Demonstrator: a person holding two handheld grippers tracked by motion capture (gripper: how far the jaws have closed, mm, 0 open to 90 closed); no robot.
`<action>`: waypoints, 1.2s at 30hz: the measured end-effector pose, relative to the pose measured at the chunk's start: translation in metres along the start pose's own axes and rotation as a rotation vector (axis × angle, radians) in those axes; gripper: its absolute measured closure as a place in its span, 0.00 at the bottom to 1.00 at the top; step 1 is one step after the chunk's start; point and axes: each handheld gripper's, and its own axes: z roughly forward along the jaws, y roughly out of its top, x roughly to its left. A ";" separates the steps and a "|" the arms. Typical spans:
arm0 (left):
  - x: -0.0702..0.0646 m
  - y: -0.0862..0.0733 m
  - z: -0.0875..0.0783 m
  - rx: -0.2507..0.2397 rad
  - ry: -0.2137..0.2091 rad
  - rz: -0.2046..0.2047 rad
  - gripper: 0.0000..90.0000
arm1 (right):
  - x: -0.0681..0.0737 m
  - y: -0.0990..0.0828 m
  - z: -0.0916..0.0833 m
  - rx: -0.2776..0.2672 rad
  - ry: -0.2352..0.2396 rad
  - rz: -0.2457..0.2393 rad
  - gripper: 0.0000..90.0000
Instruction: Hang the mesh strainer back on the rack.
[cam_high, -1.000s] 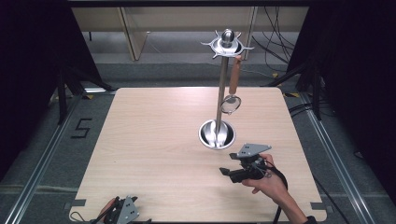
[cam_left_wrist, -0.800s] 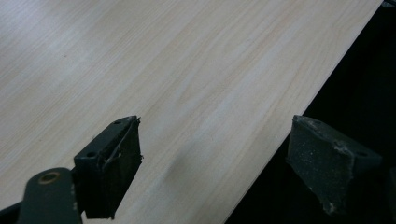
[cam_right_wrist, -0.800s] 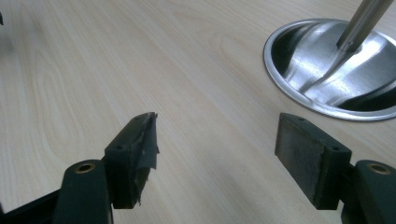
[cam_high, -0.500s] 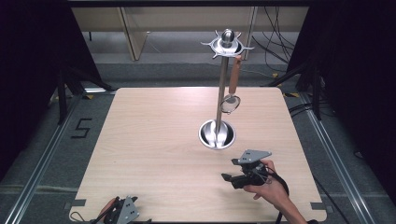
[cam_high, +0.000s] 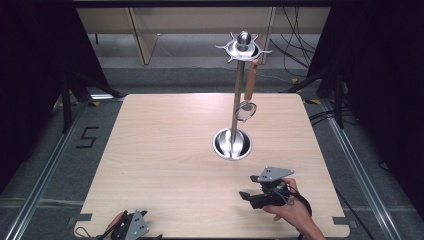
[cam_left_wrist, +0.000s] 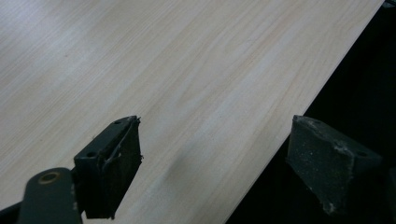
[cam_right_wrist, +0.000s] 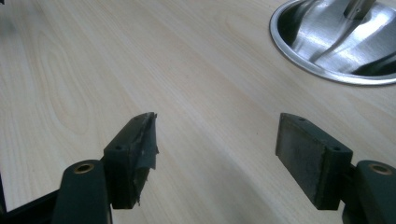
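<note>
Jaws of both grippers stand apart, empty — right gripper (cam_high: 246, 196) low on the worktop (cam_high: 165, 150), near the stand's bowl base (cam_high: 232, 145). Spoon (cam_high: 247, 95) is hung high; a careless reach could topple the stand.

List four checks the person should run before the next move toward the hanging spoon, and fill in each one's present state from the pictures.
1. Right gripper jaws apart and holding nothing: ok.
2. Left gripper jaws apart, holding nothing, over the table edge: ok.
3. Spoon hanging from the stand top ring, bowl downward: ok.
4. Bare table between right gripper and the stand's base dish: ok.
5. Spoon's hook seated firmly on the ring: cannot tell.
</note>
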 end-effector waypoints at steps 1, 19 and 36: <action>0.000 0.000 0.000 0.001 0.000 0.000 0.19 | 0.003 -0.002 0.000 -0.001 0.000 0.027 0.34; 0.000 0.000 0.000 0.003 0.000 0.002 0.19 | 0.012 -0.017 -0.012 0.006 -0.023 0.010 0.33; 0.000 0.000 0.001 -0.009 0.002 -0.003 0.19 | 0.016 -0.027 -0.020 -0.001 -0.026 0.034 0.33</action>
